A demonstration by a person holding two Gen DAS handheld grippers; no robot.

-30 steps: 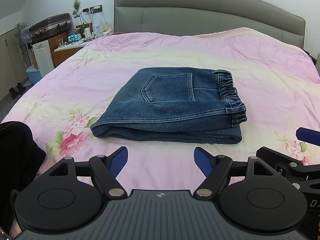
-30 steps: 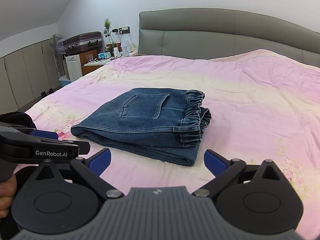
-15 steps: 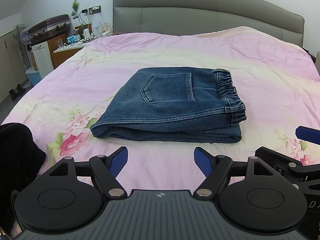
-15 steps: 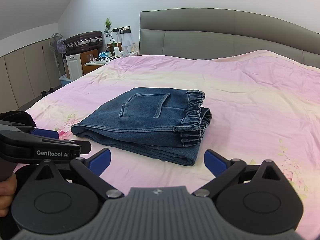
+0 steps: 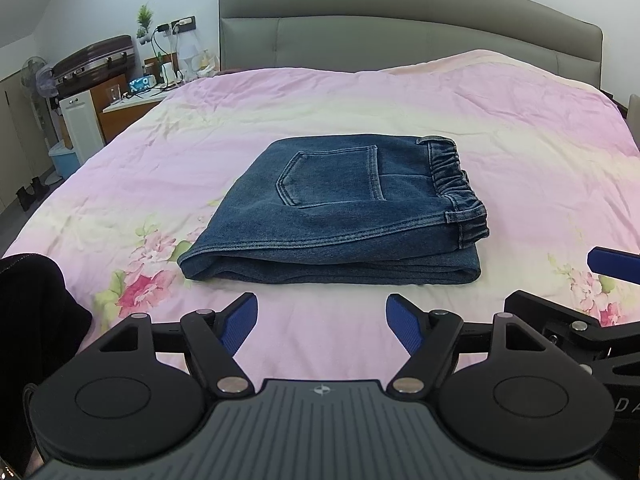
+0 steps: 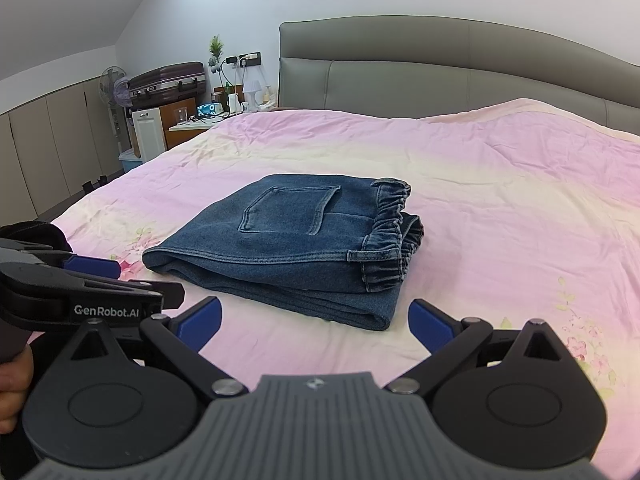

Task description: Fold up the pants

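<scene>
folded pants (image 5: 340, 208) lie ahead of both spread claws, untouched.

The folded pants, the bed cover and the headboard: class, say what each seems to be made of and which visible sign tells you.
Folded pants: blue denim, matte, going by the faded weave, contrast stitching and gathered elastic waistband.
Bed cover: thin woven cloth, probably cotton, with fine creases and a printed flower pattern.
Headboard: padded grey upholstery, smooth with seamed panels; leather or imitation, unclear.

Both grippers hover side by side just short of the folded jeans (image 5: 332, 212), the left gripper (image 5: 322, 320) and right gripper (image 6: 316, 320) with jaws spread wide and empty. A hand (image 6: 12, 384), seemingly the left, grips its handle.
</scene>
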